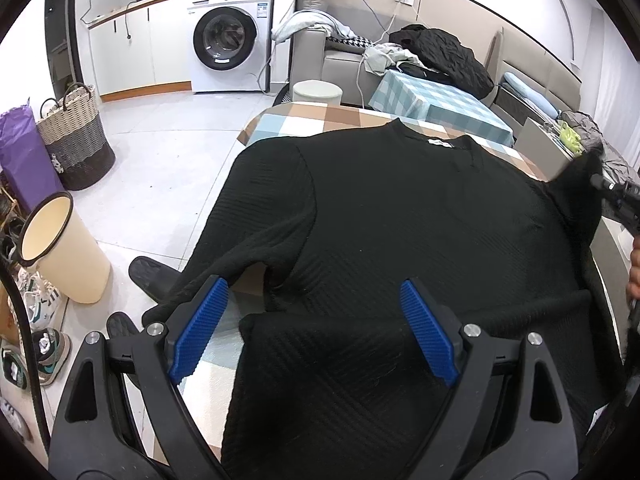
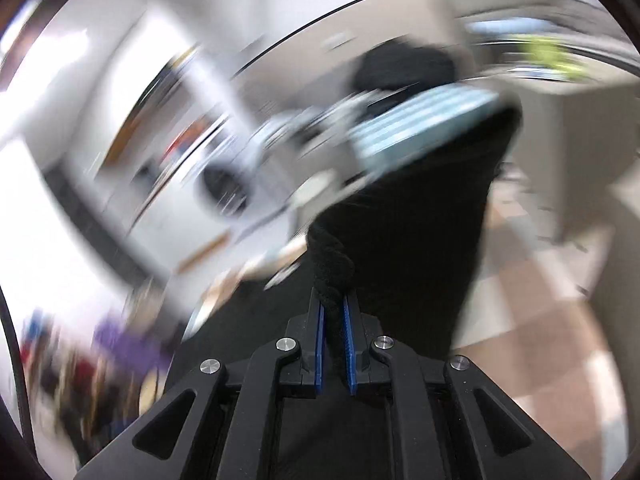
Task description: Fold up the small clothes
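A black ribbed sweater (image 1: 400, 216) lies spread on a checked table (image 1: 320, 120), neck at the far side, left sleeve folded in over the lower body. My left gripper (image 1: 316, 308) is open, its blue pads (image 1: 200, 328) spread above the sweater's near part, holding nothing. My right gripper (image 2: 334, 304) is shut on a bunched piece of the black sweater (image 2: 400, 220) and holds it lifted. It shows in the left wrist view (image 1: 618, 200) at the right edge, with the sweater's right side raised. The right wrist view is heavily blurred.
A cream bin (image 1: 60, 248), a woven basket (image 1: 76, 136) and shoes (image 1: 44, 344) stand on the floor at left. A washing machine (image 1: 230, 36) is at the back. A sofa with clothes (image 1: 440, 52) and a second checked table (image 1: 436, 100) lie behind.
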The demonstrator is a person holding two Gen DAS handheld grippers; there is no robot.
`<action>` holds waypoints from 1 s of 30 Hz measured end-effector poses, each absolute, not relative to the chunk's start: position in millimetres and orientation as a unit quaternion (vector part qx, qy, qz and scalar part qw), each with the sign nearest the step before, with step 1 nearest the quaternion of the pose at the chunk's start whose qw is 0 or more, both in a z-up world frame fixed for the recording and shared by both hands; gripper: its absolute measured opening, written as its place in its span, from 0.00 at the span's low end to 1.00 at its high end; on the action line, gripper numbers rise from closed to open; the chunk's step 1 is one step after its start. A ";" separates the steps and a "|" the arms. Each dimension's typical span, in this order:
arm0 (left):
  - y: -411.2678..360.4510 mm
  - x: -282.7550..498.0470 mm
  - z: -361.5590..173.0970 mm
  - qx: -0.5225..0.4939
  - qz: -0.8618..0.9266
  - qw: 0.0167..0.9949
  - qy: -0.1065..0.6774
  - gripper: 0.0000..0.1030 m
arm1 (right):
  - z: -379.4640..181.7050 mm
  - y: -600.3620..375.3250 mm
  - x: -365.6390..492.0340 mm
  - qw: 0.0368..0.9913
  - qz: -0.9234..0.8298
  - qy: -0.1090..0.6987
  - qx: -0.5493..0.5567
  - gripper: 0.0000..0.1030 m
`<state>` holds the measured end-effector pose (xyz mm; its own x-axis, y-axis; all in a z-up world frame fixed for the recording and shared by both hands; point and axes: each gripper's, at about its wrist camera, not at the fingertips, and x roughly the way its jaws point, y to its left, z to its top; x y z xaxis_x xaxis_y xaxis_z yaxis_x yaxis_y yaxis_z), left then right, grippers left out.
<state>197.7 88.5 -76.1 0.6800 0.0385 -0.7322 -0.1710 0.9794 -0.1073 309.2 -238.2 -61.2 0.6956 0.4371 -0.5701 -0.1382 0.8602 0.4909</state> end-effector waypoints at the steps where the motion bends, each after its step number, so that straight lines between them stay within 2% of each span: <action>1: 89.5 196.5 -76.5 -0.085 0.059 0.912 0.396 0.84 | -64.7 -224.1 308.3 0.890 0.168 0.379 0.189 0.17; 2: 90.4 195.2 -76.9 -0.085 0.059 0.912 0.396 0.84 | -67.0 -219.0 305.9 0.888 0.168 0.387 0.181 0.36; 3: 91.3 194.2 -77.2 -0.085 0.059 0.912 0.397 0.84 | -68.3 -217.3 302.5 0.889 0.164 0.390 0.176 0.50; 10: 93.4 188.8 -80.5 -0.092 0.056 0.912 0.397 0.84 | -97.9 -251.7 275.8 0.871 0.010 0.473 0.135 0.51; 17: 92.0 184.7 -81.7 -0.092 0.054 0.909 0.402 0.84 | -140.6 -261.4 255.2 0.842 0.016 0.525 0.127 0.52; 18: 91.9 184.1 -80.9 -0.092 0.055 0.910 0.402 0.84 | -144.0 -260.3 255.0 0.842 0.011 0.527 0.118 0.45; 19: 92.8 184.6 -79.7 -0.091 0.056 0.910 0.401 0.84 | -144.9 -262.0 254.0 0.847 0.006 0.519 0.115 0.34; 20: 92.5 186.8 -77.9 -0.091 0.056 0.910 0.400 0.84 | -142.8 -266.5 251.1 0.852 0.000 0.511 0.116 0.07; 25: 97.9 184.4 -79.2 -0.095 0.064 0.909 0.401 0.84 | -138.8 -298.8 242.2 0.853 -0.029 0.490 0.176 0.07; 26: 98.7 184.1 -79.5 -0.095 0.065 0.908 0.403 0.84 | -140.1 -301.6 241.5 0.851 -0.035 0.493 0.179 0.10; 27: 98.8 183.7 -79.3 -0.095 0.066 0.908 0.403 0.84 | -140.8 -302.0 241.5 0.846 -0.043 0.501 0.177 0.26; 29: 97.7 182.0 -78.5 -0.094 0.065 0.908 0.403 0.84 | -135.6 -304.6 236.6 0.847 -0.054 0.497 0.178 0.44; 30: 97.6 182.5 -78.3 -0.092 0.064 0.909 0.402 0.84 | -130.8 -303.0 235.4 0.853 -0.055 0.489 0.175 0.44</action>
<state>182.5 97.6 -78.3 0.6680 0.0424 -0.7430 -0.1911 0.9747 -0.1162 235.4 -303.0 -130.8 0.5159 0.0774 -0.8531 0.2643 0.9329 0.2444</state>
